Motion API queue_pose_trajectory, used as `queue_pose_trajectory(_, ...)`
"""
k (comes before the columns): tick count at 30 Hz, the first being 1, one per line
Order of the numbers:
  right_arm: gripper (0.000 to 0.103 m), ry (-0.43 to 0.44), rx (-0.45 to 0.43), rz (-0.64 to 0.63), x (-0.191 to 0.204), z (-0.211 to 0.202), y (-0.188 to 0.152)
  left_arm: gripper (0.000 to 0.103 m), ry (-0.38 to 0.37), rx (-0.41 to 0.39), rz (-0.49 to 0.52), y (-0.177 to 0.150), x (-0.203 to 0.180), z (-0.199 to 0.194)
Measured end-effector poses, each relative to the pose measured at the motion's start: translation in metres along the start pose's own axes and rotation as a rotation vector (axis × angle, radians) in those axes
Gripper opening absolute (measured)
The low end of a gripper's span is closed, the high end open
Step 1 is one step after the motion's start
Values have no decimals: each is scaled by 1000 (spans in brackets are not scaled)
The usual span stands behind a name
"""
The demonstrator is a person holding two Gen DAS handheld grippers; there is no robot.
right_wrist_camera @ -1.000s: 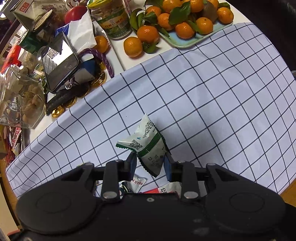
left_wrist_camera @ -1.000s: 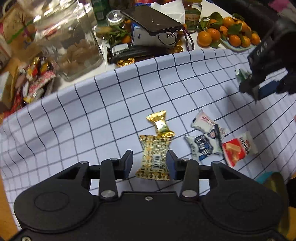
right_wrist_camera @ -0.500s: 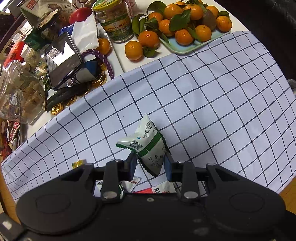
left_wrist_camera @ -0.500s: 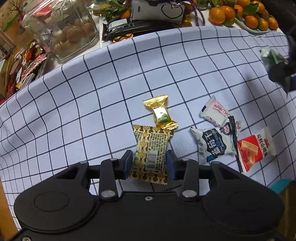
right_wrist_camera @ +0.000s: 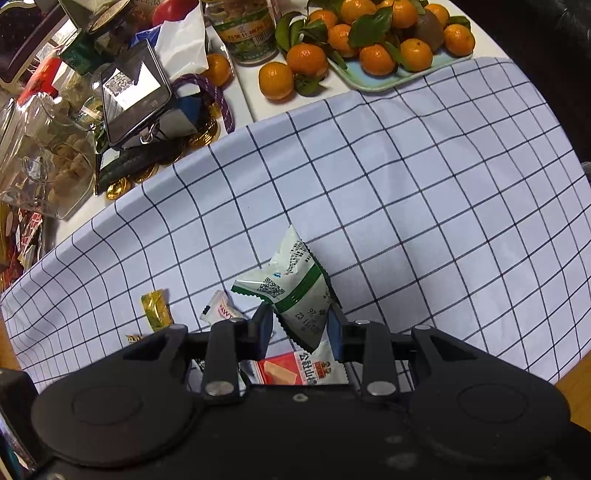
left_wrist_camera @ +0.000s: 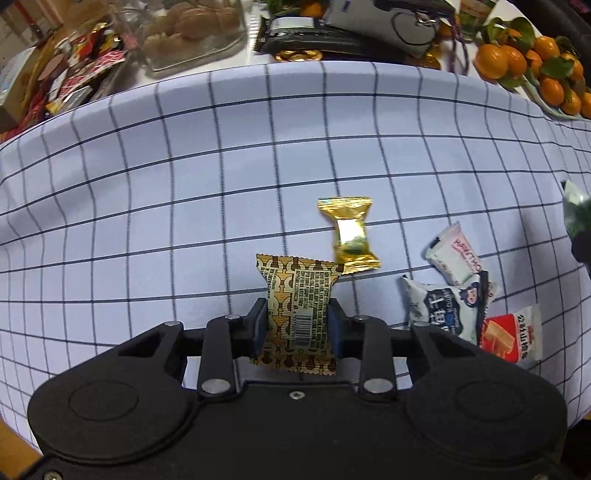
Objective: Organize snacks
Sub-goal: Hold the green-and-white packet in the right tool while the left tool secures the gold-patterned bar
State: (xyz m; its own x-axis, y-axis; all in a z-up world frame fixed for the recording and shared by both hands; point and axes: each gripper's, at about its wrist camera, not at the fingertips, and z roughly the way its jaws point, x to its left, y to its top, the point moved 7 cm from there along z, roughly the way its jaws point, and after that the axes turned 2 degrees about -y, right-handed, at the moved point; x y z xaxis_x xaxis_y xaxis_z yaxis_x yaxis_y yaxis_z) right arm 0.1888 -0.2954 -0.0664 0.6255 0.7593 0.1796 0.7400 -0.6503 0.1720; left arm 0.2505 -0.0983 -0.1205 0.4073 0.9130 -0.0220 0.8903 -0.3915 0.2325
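Observation:
A brown-and-gold patterned packet [left_wrist_camera: 299, 291] lies on the checked cloth [left_wrist_camera: 184, 221]. My left gripper [left_wrist_camera: 297, 325] points down over it, its jaws closing, and the pads press the packet's sides. A gold-foil candy [left_wrist_camera: 349, 232] lies just beyond it. To the right lie a white packet [left_wrist_camera: 456, 254], a blue-and-white packet [left_wrist_camera: 447, 308] and a red packet [left_wrist_camera: 511, 338]. My right gripper [right_wrist_camera: 300, 328] is shut on a green-and-white packet [right_wrist_camera: 291, 291], held above the cloth over that group.
Behind the cloth stand a glass jar of biscuits [right_wrist_camera: 55, 162], a phone [right_wrist_camera: 135, 92], gold coins [right_wrist_camera: 118, 188], a labelled jar [right_wrist_camera: 247, 33] and a tray [right_wrist_camera: 369, 86] of mandarins [right_wrist_camera: 306, 59]. A heap of wrapped sweets [left_wrist_camera: 74, 81] sits at the far left.
My left gripper has come down over the patterned packet and its jaws have narrowed onto the packet's sides. The right gripper keeps the green-and-white packet, almost still.

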Motion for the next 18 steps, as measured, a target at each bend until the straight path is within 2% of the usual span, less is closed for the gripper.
queue_pose_trajectory(6, 32, 15, 66, -17, 4, 8, -8, 41, -23, -3, -33, -9, 8, -6)
queue_pose_trajectory(10, 32, 0, 80, -34, 6, 12, -11, 41, -37, -10, -39, -11, 13, -15)
queue_pose_trajectory(18, 32, -6, 91, -50, 9, 14, -15, 41, -17, -13, -12, -18, 5, -22)
